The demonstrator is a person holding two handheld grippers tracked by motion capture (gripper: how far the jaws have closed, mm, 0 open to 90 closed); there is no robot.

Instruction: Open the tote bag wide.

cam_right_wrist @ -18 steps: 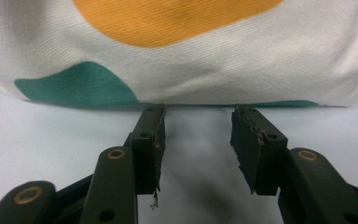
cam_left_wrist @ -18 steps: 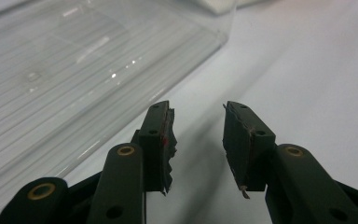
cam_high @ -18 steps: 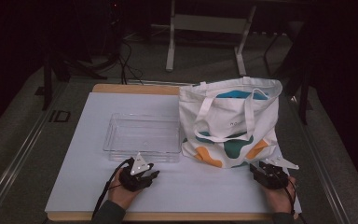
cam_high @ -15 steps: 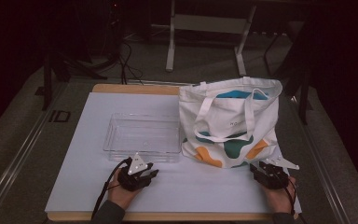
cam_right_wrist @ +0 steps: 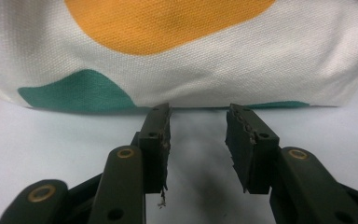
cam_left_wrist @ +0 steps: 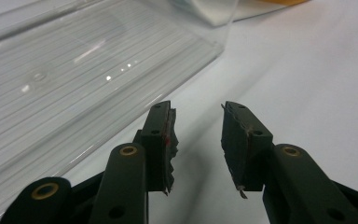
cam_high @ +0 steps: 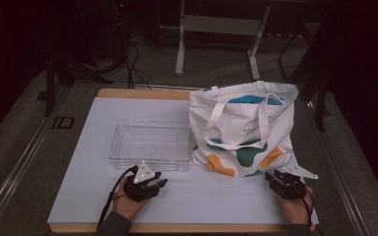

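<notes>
Opening step, by the look of it: nothing picked up yet. Left hand-held gripper (cam_high: 150, 186) resting low on the tabletop (cam_high: 93, 147), just short of the tote bag's near left side and close beside the near rim of the clear plastic tray (cam_high: 150, 145); jaws apart, nothing between them, only bare white surface in the gap. Right hand-held gripper (cam_high: 280, 182) parked at the tote bag's (cam_high: 246, 132) near right corner, jaws likewise apart and empty, aimed straight at the bottom seam of the fabric without touching it.

Tote bag standing upright, white canvas with orange and teal patches, handles draped over the front, mouth open at the top; something blue-green visible inside the mouth, too dim to name. Tray lying just left of the bag, its right edge touching or nearly touching the cloth; apparently empty.

Next move, as a judgement: lifting both grippers toward the bag's mouth or handles, one to steady the cloth, the other to reach in. Calls for a rise well clear of the soft front panel, then a pinch on thin fabric.

In the way: drooping handles across the front of the bag; tray wall close beside the left gripper; trailing cable behind the left hand.
</notes>
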